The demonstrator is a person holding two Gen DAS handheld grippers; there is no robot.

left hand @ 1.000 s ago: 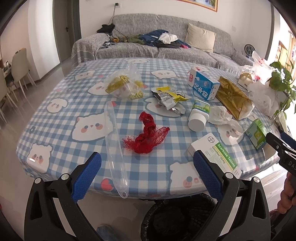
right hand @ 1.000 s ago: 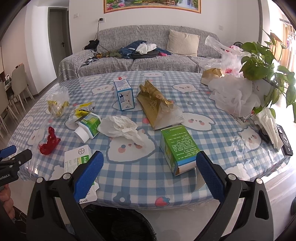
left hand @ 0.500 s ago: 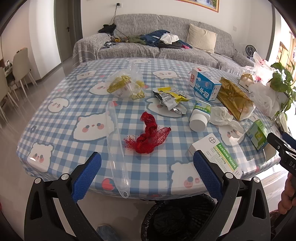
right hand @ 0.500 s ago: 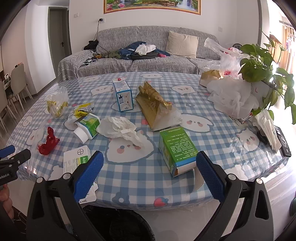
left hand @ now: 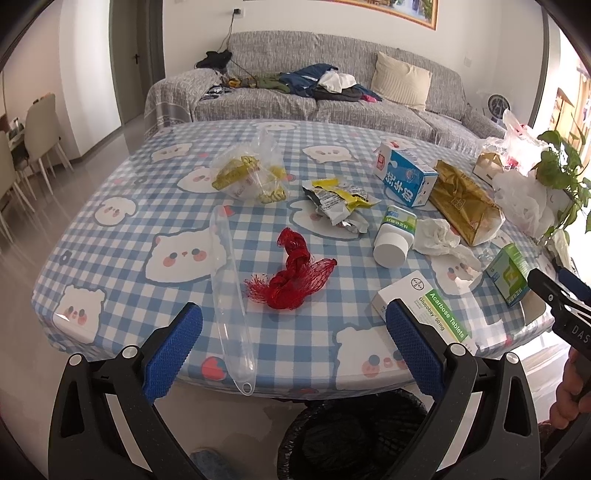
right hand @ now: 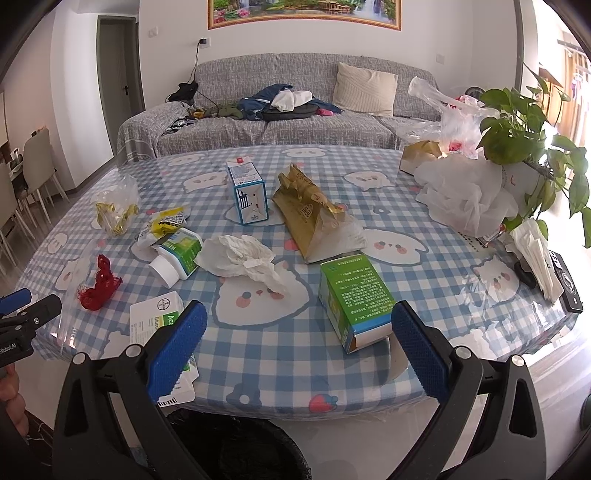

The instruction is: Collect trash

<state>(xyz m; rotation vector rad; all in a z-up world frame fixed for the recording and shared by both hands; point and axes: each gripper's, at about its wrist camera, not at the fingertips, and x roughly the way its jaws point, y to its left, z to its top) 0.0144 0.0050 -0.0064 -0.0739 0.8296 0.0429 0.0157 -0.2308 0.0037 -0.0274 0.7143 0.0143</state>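
Both grippers hang off the tabletop's near edge, above a black bin, fingers spread wide, nothing held. Left gripper faces red mesh netting near the front edge, clear plastic sleeve just left, its end overhanging. Acarbose tablets box at front right. Right gripper faces green carton at the near edge; crumpled tissue, white bottle and gold bag mid-table.

A grey sofa strewn with clothes lines the white far wall beneath a framed landscape painting. Pale dining chairs stand left; daylight enters from the right.
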